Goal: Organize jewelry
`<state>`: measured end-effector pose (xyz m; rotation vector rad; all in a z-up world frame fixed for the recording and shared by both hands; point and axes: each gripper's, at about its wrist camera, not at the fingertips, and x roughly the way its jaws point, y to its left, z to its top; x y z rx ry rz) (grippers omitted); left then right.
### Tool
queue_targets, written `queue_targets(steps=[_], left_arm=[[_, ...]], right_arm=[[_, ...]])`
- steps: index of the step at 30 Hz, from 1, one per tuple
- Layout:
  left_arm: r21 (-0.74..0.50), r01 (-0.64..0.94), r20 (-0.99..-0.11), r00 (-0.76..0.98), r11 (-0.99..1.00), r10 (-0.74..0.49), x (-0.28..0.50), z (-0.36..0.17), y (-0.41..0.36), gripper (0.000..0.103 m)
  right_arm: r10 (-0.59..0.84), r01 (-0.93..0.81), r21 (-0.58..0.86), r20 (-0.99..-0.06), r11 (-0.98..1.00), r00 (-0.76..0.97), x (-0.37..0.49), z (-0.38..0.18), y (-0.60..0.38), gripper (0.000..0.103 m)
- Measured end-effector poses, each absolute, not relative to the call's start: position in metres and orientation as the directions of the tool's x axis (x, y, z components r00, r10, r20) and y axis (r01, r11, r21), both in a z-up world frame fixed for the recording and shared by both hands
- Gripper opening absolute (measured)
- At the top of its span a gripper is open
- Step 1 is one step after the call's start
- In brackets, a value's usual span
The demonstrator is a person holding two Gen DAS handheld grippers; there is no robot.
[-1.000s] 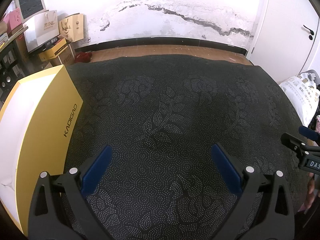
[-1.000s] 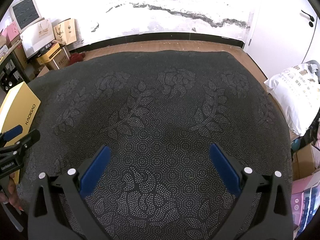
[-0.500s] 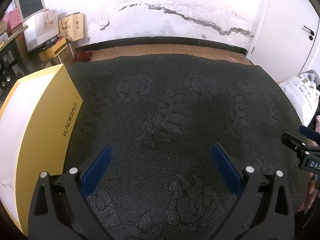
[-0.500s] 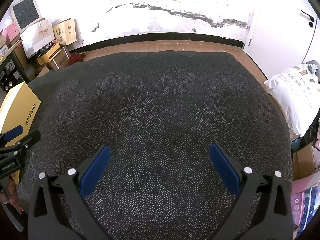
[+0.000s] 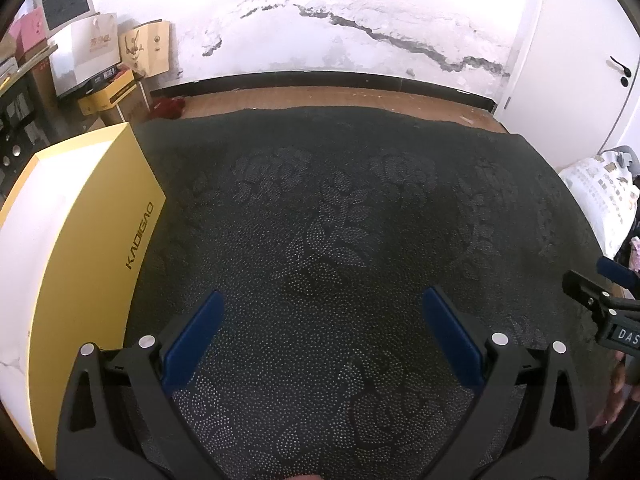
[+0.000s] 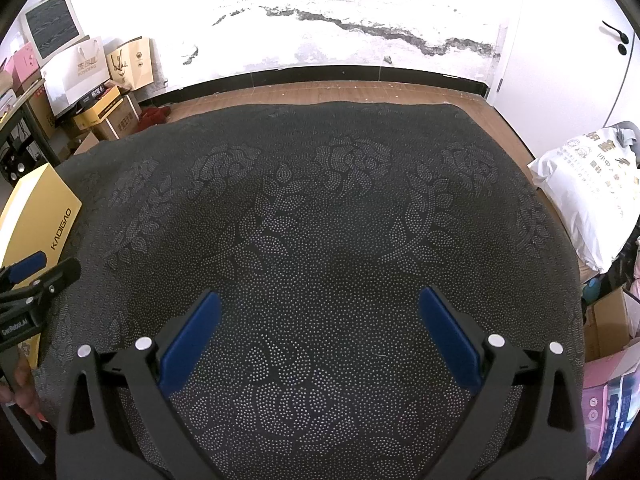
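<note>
Over the black cloth, left gripper and right gripper hover spread and empty; no jewelry visible, yellow box at left, so organizing appears unstarted.

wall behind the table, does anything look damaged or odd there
Yes. The white wall has a long dark crack running across it toward the door, with patchy, peeling-looking spots beside it. On the dark tablecloth itself, nothing looks spilled or askew.
</note>
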<state>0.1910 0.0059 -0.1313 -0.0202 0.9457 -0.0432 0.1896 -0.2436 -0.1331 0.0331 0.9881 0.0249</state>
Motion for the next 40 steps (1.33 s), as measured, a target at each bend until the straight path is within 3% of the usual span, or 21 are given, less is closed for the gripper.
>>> queue_targets(steps=[40], left_arm=[[-0.062,0.024,-0.801,0.595,0.998,-0.064,0.1905,-0.127,0.0066,0.097]], right_arm=[[0.038,-0.007,0.042,-0.833,0.999,0.552,0.1899,-0.1326,-0.2433,0.096]])
